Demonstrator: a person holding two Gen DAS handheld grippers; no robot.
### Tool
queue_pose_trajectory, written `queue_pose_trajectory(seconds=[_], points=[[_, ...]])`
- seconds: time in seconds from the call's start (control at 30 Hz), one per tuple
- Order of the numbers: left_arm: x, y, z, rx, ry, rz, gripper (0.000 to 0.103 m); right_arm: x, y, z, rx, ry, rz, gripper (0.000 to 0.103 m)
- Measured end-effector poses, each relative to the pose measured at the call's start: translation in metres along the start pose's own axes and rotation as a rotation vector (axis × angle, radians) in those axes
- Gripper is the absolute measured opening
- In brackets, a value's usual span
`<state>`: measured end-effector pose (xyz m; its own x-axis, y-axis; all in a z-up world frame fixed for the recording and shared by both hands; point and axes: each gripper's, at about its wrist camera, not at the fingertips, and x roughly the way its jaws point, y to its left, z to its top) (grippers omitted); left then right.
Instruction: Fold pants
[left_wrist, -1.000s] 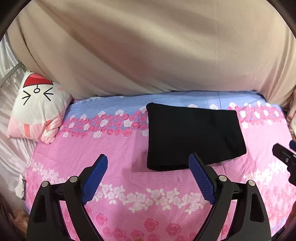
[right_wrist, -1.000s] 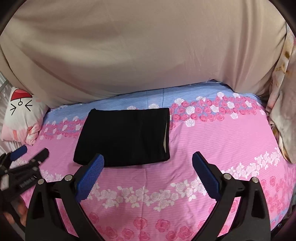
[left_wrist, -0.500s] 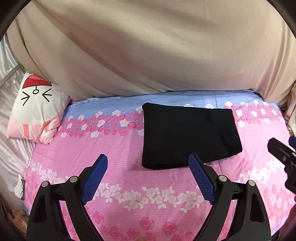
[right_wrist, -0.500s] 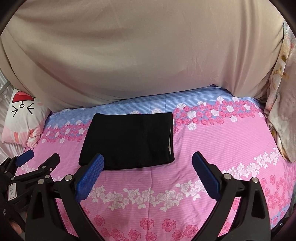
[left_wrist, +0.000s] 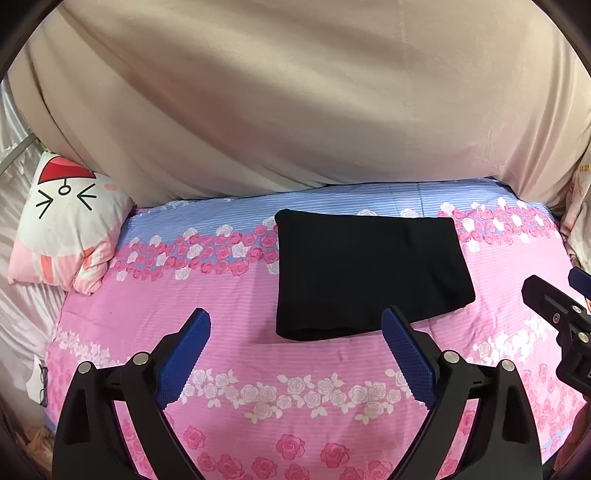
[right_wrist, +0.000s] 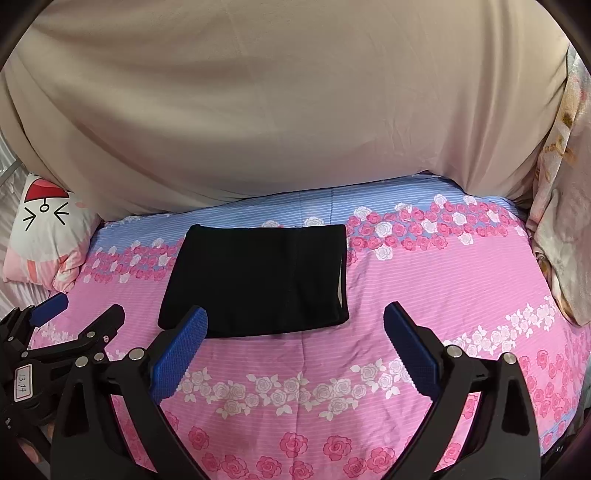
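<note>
The black pants (left_wrist: 369, 273) lie folded into a compact rectangle on the pink floral bed sheet (left_wrist: 221, 295), flat and untouched. My left gripper (left_wrist: 295, 314) hovers just short of their near edge. Its jaws are opening, with nothing between the blue pads (left_wrist: 181, 358). My right gripper (right_wrist: 295, 310) also stands open and empty, short of the near edge of the pants (right_wrist: 258, 280). Each gripper shows at the side of the other's view: the left gripper (right_wrist: 74, 325) at the left, the right gripper (left_wrist: 554, 306) at the right.
A cat-face pillow (left_wrist: 66, 221) lies at the bed's far left corner. A beige curtain (left_wrist: 295, 110) hangs along the far side of the bed. A patterned cloth (right_wrist: 561, 221) hangs at the right edge. Bare floral sheet (right_wrist: 443, 280) stretches right of the pants.
The pants have not moved. Both views drifted slightly, and the left gripper shows further in from the left edge of the right wrist view.
</note>
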<state>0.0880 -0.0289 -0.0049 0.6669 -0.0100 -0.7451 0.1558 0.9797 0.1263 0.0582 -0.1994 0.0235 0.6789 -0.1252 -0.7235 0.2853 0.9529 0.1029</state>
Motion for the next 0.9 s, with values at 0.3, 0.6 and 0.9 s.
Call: queue_pose_trajectory(seconds=[0.3, 0.6, 0.9], points=[[0.001, -0.002, -0.001, 0.003, 0.002, -0.010, 0.092, 0.000, -0.001, -0.002, 0.002, 0.001, -0.002, 0.094], [0.000, 0.006, -0.003, -0.037, -0.015, 0.006, 0.092, 0.003, -0.003, -0.006, 0.003, 0.011, 0.001, 0.094], [-0.004, 0.003, -0.004, -0.009, -0.022, 0.000, 0.092, 0.000, 0.001, -0.012, 0.004, 0.016, -0.002, 0.094]])
